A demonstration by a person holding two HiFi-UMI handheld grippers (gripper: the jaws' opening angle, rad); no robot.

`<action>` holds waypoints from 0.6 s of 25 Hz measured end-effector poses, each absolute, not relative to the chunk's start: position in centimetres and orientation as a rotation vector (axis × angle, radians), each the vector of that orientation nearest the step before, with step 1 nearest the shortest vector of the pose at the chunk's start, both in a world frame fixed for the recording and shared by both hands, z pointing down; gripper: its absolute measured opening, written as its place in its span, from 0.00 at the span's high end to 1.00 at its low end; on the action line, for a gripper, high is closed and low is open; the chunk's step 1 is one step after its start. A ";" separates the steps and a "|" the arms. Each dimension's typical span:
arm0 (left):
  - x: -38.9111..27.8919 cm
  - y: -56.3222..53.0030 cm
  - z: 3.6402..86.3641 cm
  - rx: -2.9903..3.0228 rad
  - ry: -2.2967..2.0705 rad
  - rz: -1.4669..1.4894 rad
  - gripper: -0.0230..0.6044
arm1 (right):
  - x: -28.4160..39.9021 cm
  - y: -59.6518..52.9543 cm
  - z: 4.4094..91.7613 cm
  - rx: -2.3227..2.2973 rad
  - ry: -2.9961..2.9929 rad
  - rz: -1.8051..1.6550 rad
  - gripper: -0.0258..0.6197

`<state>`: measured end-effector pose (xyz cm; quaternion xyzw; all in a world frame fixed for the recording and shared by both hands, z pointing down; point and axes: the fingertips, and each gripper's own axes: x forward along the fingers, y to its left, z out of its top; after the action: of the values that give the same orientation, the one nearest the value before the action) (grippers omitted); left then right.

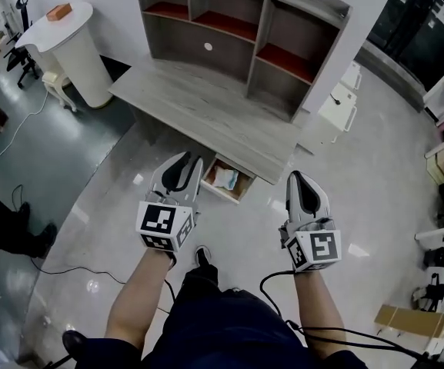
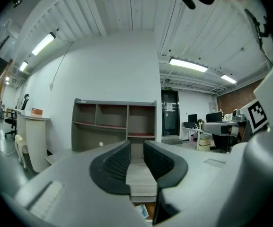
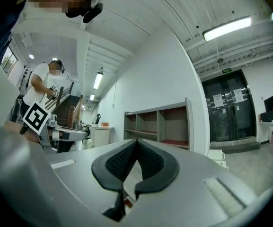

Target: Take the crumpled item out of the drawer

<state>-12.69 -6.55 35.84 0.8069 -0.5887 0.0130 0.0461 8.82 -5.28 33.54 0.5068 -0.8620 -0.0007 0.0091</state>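
Drawer (image 1: 241,189) stands open under the front edge of the grey desk (image 1: 206,106). The crumpled white-and-blue item (image 1: 223,177) lies inside the drawer, with neither gripper touching it. Left gripper (image 1: 181,167) is just left of the drawer, jaws released, with only desk top seen through the gap. Right gripper (image 1: 298,181) is off to the drawer's right, jaws clenched tip to tip on nothing. The shelf hutch (image 1: 237,21) stands beyond the drawer, at the back of the desk.

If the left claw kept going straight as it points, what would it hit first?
Probably the desk, at its front edge just above the open drawer holding the crumpled item; depth is unclear.
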 end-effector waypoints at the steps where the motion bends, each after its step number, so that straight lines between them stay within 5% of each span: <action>1: -13.2 -7.4 36.1 2.464 -1.791 0.047 0.82 | 8.4 -6.1 33.7 1.586 -2.683 0.002 0.95; 15: -15.9 -14.2 45.1 2.435 -1.597 0.206 0.82 | 4.7 -12.9 38.0 1.605 -2.561 0.103 0.95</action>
<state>-15.93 -14.18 45.06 0.8290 -0.5436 0.0702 0.1112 4.68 -12.90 38.01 0.5297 -0.8454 0.0340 0.0588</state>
